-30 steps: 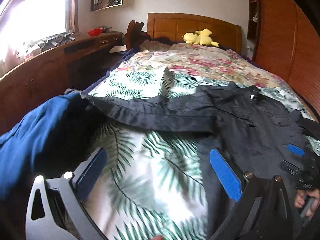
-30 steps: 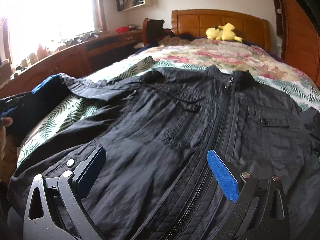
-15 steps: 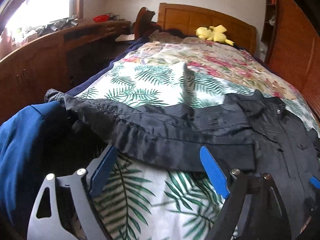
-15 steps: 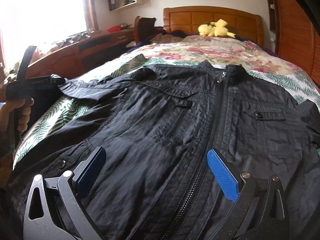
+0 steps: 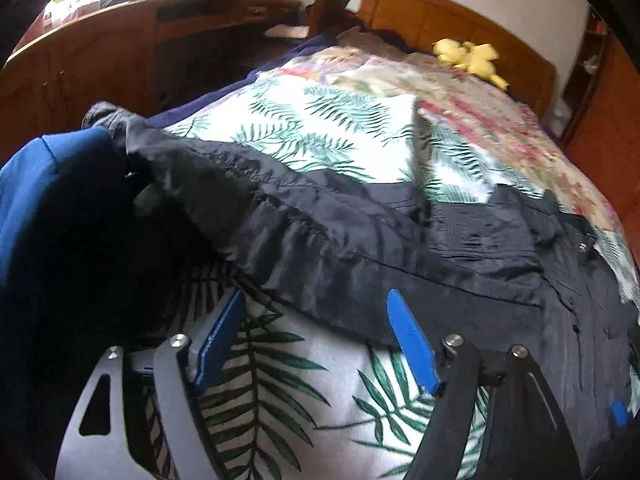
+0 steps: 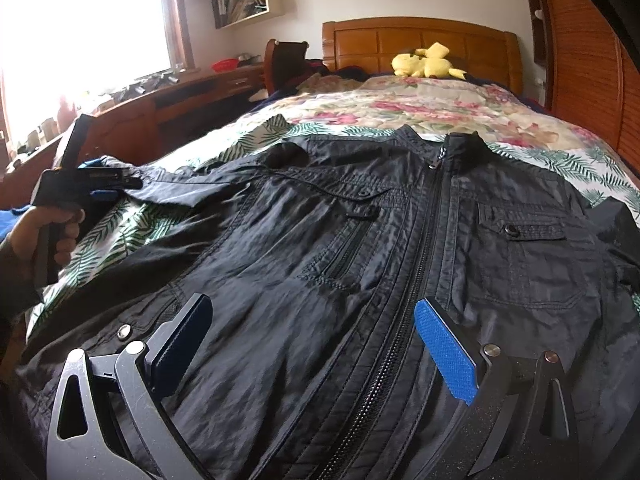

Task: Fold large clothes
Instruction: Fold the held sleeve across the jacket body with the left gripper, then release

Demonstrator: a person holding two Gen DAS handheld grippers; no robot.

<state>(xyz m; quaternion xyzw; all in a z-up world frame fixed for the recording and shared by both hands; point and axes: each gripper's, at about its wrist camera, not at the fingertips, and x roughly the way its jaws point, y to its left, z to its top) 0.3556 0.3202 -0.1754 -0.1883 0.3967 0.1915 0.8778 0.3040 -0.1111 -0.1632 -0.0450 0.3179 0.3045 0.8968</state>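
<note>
A black zip-up jacket (image 6: 360, 248) lies front-up and flat on the bed. Its sleeve (image 5: 320, 236) stretches left across the palm-leaf bedspread (image 5: 280, 380). My left gripper (image 5: 316, 304) hovers at the sleeve's near edge; its jaws are closing, with the sleeve's hem just between the tips and the pads not pressing on it. In the right wrist view a hand (image 6: 40, 236) holds that left gripper (image 6: 120, 186) at the sleeve's end. My right gripper (image 6: 312, 308) stands open low over the jacket's front, beside the zipper (image 6: 416, 264), gripping nothing.
A blue garment (image 5: 44, 184) is bunched at the bed's left edge by the sleeve's cuff. A yellow plush toy (image 6: 428, 62) sits by the wooden headboard (image 6: 420, 40). A long wooden desk (image 6: 180, 96) runs along the left and a wardrobe (image 6: 580, 60) along the right.
The left gripper has moved forward and down to the sleeve's edge, and its fingers have drawn closer together. The right gripper has stayed over the jacket's front.
</note>
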